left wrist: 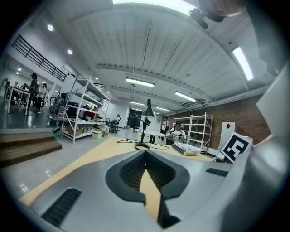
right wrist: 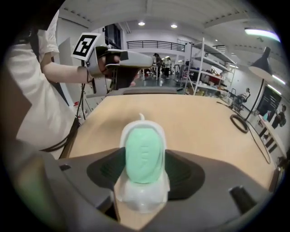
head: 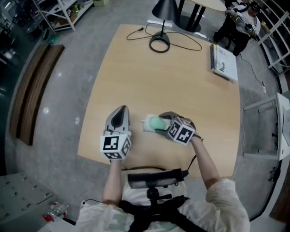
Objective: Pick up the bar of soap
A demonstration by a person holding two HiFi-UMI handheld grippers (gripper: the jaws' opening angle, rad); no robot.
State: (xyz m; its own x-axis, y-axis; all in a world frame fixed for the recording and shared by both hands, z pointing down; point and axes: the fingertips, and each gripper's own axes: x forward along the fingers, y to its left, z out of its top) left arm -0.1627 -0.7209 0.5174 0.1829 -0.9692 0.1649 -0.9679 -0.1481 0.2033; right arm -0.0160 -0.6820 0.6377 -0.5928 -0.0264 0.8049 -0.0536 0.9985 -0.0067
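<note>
A pale green bar of soap lies in a white soap dish near the front edge of the wooden table. My right gripper comes at it from the right. In the right gripper view the soap and the dish lie between the wide jaws of the right gripper, whose dark pads flank the dish without visibly squeezing it. The left gripper hovers left of the dish, pointing away from me. Its jaws meet at the tip with nothing in them.
A black desk lamp with a round base and a trailing cable stands at the table's far edge. A white booklet lies at the far right corner. A seated person is beyond the table; metal shelving stands at the far left.
</note>
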